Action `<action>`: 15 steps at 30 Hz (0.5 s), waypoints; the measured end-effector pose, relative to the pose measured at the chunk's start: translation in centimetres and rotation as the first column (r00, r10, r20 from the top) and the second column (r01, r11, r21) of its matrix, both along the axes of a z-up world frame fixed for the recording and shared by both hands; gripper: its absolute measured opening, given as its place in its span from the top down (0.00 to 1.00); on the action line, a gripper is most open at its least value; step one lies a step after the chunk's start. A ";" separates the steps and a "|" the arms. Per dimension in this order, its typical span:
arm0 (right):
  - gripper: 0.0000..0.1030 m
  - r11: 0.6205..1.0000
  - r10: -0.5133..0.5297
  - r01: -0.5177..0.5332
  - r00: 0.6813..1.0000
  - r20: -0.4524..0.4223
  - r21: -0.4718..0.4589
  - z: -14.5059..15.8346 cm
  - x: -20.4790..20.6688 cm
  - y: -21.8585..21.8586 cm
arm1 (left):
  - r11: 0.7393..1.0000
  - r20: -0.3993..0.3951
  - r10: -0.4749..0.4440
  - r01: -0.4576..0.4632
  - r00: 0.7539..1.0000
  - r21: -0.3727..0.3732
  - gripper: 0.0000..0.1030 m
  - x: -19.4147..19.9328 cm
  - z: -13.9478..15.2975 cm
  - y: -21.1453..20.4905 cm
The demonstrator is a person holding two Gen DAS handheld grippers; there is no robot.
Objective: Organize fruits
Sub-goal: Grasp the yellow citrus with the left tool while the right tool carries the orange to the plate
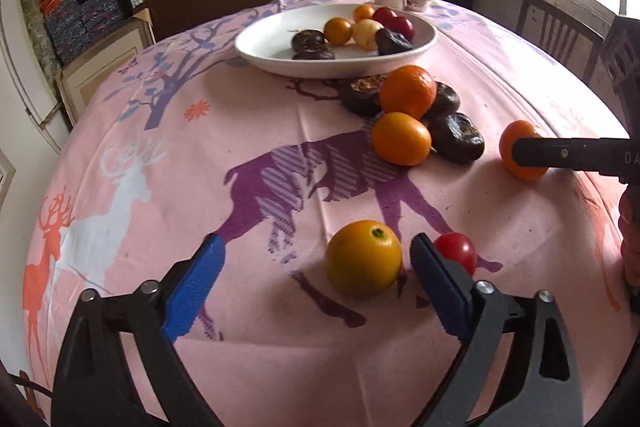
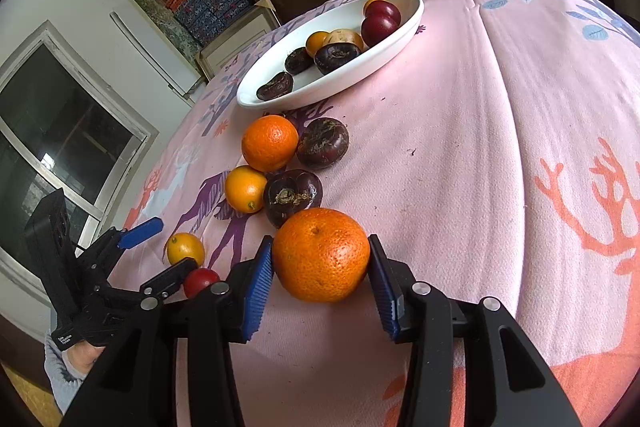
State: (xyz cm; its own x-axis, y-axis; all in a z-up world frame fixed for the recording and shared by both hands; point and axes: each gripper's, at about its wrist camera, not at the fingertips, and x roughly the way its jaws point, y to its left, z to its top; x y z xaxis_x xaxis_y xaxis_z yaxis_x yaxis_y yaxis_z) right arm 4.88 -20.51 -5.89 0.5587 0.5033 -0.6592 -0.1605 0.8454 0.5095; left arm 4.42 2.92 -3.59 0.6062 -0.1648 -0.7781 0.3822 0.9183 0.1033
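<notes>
Step in hand: we judge this a pickup, loose fruit going to the white dish [image 2: 404,39] at the far side of the bench [image 2: 500,147].
Right gripper [image 2: 320,269]: we see its blue fingers [image 2: 258,291] closed against both sides of a large orange [image 2: 320,255], which rests on the cloth at the near edge.
Left gripper [image 1: 316,259]: fingers spread wide, empty; a yellow-orange citrus [image 1: 363,258] lies between them, a small red fruit [image 1: 458,251] just right of the right finger.
Remaining: two oranges and three dark fruits clustered near the dish.
Next move: we would lift the orange clear, carry it far, and set it in the dish's bare left part.
</notes>
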 end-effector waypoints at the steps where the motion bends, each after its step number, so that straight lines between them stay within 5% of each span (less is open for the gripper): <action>1: 0.55 1.000 0.000 0.000 1.000 0.000 0.000 0.0 0.0 0.0 | 0.999 -0.018 -0.008 0.007 1.000 -0.047 0.23 0.4 0.1 0.2; 5: 0.55 1.000 0.001 -0.001 1.000 0.000 -0.002 0.0 0.0 0.0 | 0.988 -0.089 -0.015 0.001 0.996 -0.153 0.48 1.2 -0.5 0.9; 15: 0.55 1.000 0.004 -0.004 1.000 0.001 -0.015 -0.1 0.0 0.2 | 0.992 -0.101 -0.083 0.074 0.991 -0.098 0.55 -1.0 -0.6 0.1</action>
